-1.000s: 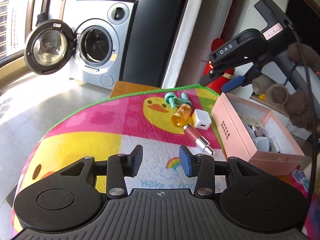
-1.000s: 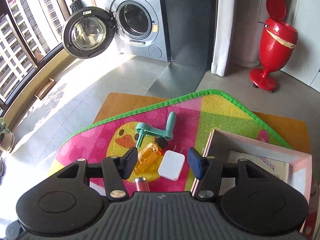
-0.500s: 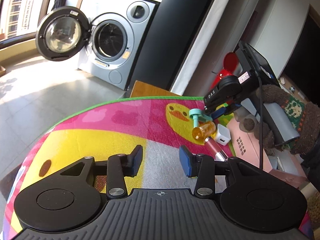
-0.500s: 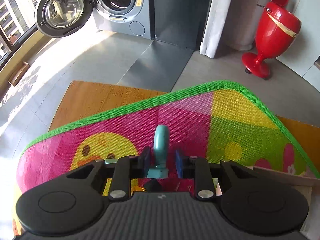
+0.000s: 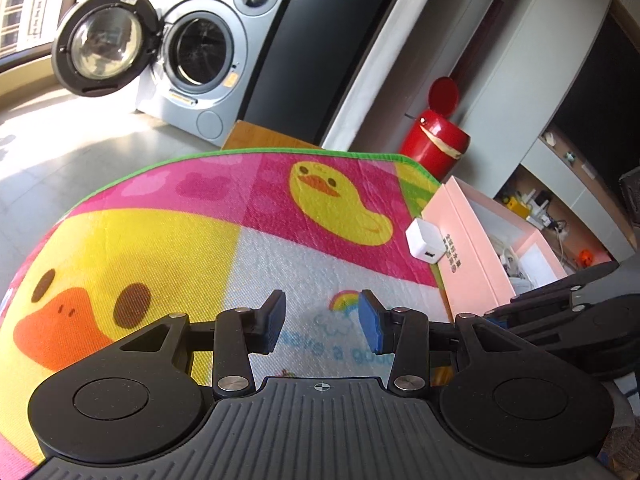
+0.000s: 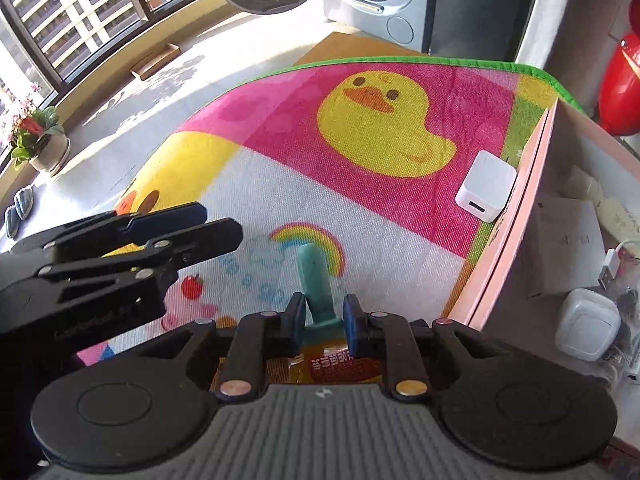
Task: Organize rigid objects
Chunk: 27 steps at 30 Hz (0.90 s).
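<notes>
My right gripper (image 6: 324,322) is shut on a teal plastic handle (image 6: 314,280) and holds it over the mat. An amber bottle (image 6: 332,366) shows just below its fingers. A white charger cube (image 6: 485,191) lies against the pink box (image 6: 516,232); it also shows in the left wrist view (image 5: 425,239) beside the box (image 5: 468,256). My left gripper (image 5: 322,322) is open and empty above the mat, and appears at the left of the right wrist view (image 6: 168,236).
The duck play mat (image 5: 200,240) covers the table. The pink box holds cables and a white adapter (image 6: 588,328). A washing machine (image 5: 192,60) with its door open and a red bin (image 5: 436,140) stand on the floor beyond.
My right gripper closed on the teal handle and carried it back toward me and to the right. The left gripper swung right; the bottle and tube have left its view.
</notes>
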Each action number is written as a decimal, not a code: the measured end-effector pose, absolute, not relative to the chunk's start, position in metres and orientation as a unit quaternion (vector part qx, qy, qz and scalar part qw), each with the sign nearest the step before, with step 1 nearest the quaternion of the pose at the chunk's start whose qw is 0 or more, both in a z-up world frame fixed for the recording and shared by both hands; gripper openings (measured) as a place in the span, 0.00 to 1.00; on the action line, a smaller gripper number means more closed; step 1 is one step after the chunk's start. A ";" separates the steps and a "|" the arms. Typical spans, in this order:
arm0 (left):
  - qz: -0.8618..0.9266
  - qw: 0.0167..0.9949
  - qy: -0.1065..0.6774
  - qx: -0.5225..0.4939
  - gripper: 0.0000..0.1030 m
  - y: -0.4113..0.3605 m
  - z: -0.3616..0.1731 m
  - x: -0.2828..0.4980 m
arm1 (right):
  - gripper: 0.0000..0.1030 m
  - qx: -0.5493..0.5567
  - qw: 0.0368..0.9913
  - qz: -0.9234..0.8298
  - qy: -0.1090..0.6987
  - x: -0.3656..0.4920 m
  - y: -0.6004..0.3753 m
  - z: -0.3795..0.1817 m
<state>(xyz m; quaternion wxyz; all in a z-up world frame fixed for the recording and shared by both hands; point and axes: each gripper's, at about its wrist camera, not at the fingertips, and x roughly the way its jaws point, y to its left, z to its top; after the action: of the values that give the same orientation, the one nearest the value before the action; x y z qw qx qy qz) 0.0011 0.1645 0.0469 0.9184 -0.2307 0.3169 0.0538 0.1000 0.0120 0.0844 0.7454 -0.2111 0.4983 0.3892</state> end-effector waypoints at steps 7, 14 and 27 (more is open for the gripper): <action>0.013 0.919 0.334 -0.209 0.43 0.127 0.048 0.001 | 0.58 -0.257 0.768 0.411 0.419 0.042 -0.072 0.085; -0.027 0.922 0.337 -0.190 0.43 0.114 0.086 0.082 | 0.61 -0.202 0.815 0.354 0.411 0.043 -0.144 0.071; -0.015 0.896 0.425 -0.128 0.16 0.107 0.041 0.235 | 0.74 -0.140 0.860 0.353 0.342 0.032 -0.180 0.049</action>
<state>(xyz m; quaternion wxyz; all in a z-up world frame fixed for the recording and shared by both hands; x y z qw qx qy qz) 0.2351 0.1067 0.0406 0.8961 -0.1281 0.4246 -0.0152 0.0322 -0.1796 0.0488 0.8597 -0.1396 0.3419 0.3529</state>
